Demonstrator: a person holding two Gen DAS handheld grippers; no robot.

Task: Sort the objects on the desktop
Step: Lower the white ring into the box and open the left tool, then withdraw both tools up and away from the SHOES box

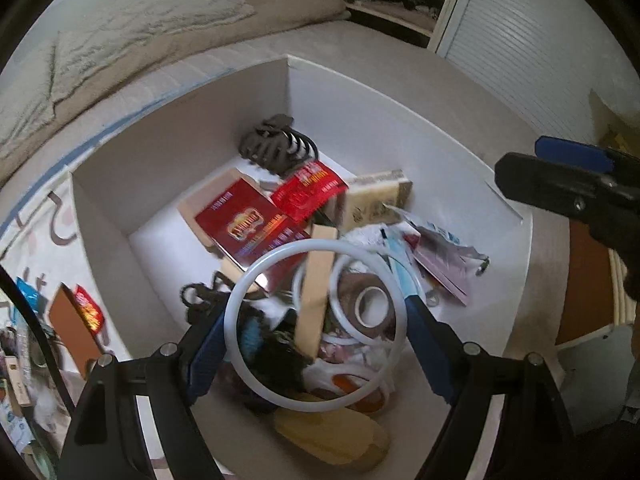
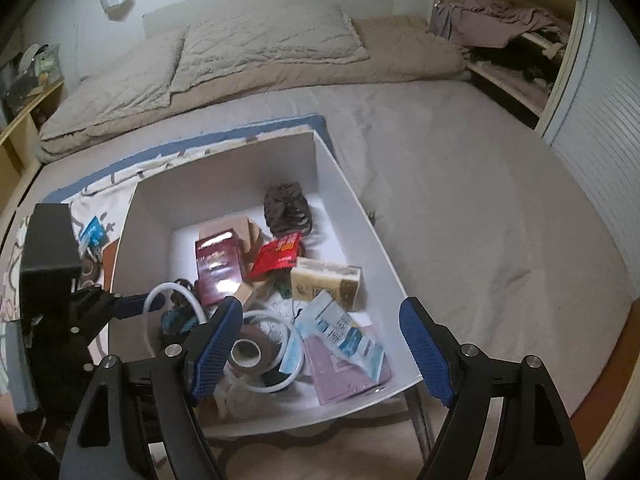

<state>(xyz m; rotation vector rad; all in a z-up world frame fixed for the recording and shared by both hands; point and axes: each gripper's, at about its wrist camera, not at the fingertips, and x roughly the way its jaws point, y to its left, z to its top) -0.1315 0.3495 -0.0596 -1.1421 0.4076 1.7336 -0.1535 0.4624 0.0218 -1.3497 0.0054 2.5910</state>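
The white box (image 2: 352, 204) stands on the bed (image 2: 480, 200), and it is full of small things. At its far corner lies a dark hair claw (image 1: 276, 146). Near the middle are a red carton (image 1: 248, 228), a red sachet (image 1: 308, 190) and a beige pack (image 1: 378, 196) by the right wall. A roll of tape (image 1: 370, 306) lies lower, beside a wooden strip (image 1: 316, 292) that runs from the near edge toward the far edge. Blue and pink packets (image 2: 344, 340) lie at the near right corner.

The left gripper (image 1: 316, 330) hangs over the near part of the box and grasps a white ring (image 1: 312, 324) between its blue pads (image 1: 208, 356). In the left wrist view the ring faces the camera as a full circle, with its widest line going across from one pad to the other. It covers part of the clutter below. A second white ring (image 1: 360, 296) lies under it, around the tape.

The right gripper (image 2: 320, 344) is released, with the jaws wide apart and nothing between them, above the near right part of the box. At the left edge of the bed more items lie on a patterned cloth (image 1: 44, 232)
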